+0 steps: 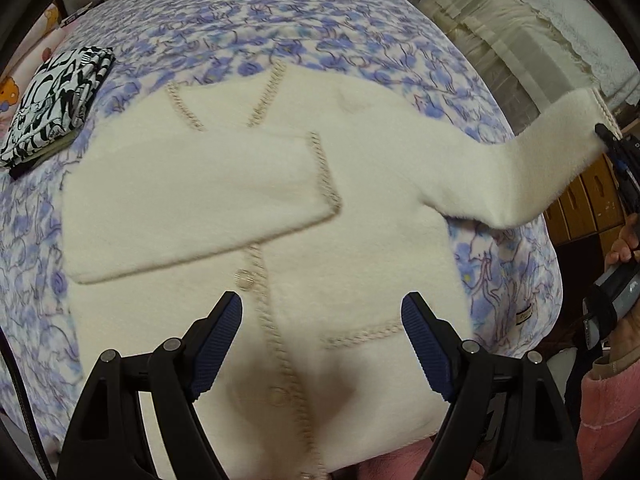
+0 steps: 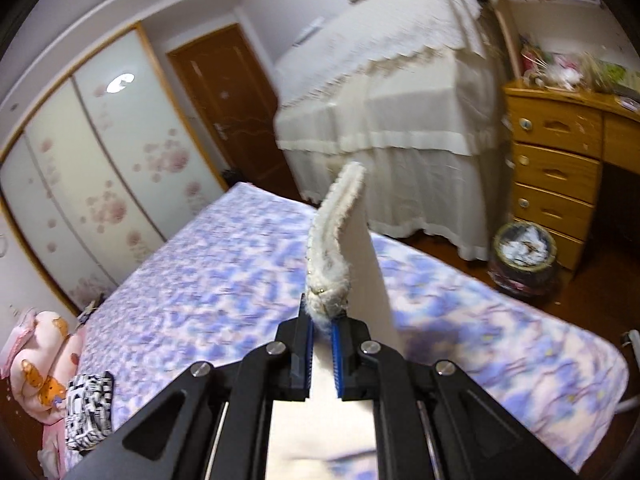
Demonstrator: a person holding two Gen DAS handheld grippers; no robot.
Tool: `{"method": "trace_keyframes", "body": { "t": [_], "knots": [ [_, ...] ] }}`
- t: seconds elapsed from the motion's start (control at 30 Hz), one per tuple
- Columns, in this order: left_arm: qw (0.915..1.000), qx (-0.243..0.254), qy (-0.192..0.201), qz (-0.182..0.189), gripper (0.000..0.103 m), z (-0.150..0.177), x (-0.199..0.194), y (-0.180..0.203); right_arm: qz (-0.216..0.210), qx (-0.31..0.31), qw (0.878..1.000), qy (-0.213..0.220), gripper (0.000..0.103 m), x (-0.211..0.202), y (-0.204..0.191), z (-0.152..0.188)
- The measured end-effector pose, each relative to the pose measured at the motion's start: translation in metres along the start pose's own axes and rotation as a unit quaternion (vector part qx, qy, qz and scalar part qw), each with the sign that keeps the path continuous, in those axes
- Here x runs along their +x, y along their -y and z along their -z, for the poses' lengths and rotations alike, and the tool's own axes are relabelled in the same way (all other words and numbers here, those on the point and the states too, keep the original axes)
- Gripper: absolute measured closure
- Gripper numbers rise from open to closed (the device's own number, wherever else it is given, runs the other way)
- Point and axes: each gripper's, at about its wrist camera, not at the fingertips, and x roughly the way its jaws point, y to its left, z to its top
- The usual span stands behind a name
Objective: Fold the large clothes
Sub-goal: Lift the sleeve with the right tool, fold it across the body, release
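A cream fluffy cardigan (image 1: 280, 208) with braided beige trim lies front up on the bed (image 1: 280, 32). One sleeve is folded across its chest. The other sleeve (image 1: 532, 164) is lifted off to the right, its cuff pinched in my right gripper (image 1: 606, 132). In the right wrist view the right gripper (image 2: 322, 320) is shut on the trimmed cuff (image 2: 330, 264), which sticks up past the blue pads. My left gripper (image 1: 322, 340) hovers open above the cardigan's button placket, nothing between its fingers.
A folded black-and-white patterned garment (image 1: 52, 108) lies at the bed's far left. Beside the bed stand a cloth-draped piece of furniture (image 2: 400, 112), a wooden drawer unit (image 2: 556, 168) and a round bin (image 2: 524, 252). A person's hand (image 1: 620, 256) and pink sleeve show at the right edge.
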Motion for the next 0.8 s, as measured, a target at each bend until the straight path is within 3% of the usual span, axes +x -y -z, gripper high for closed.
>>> {"method": "trace_keyframes", "body": {
  "t": [0.17, 0.37, 0.53, 0.8],
  "knots": [
    [0.9998, -0.005, 0.016, 0.006, 0.021, -0.009, -0.012, -0.059, -0.041, -0.018, 0.999, 0.003, 0.096, -0.002, -0.074, 0.027],
    [0.9987, -0.042, 0.026, 0.015, 0.02, -0.015, -0.019, -0.127, -0.092, -0.025, 0.995, -0.025, 0.096, 0.009, -0.154, 0.075],
    [0.9968, -0.071, 0.034, 0.014, 0.02, -0.016, -0.02, -0.179, -0.134, -0.026, 0.988, -0.069, 0.096, 0.025, -0.205, 0.122],
    [0.9915, -0.123, 0.041, -0.008, 0.02, -0.009, -0.009, -0.25, -0.173, -0.103, 0.967, -0.153, 0.096, 0.052, -0.271, 0.224]
  ]
}}
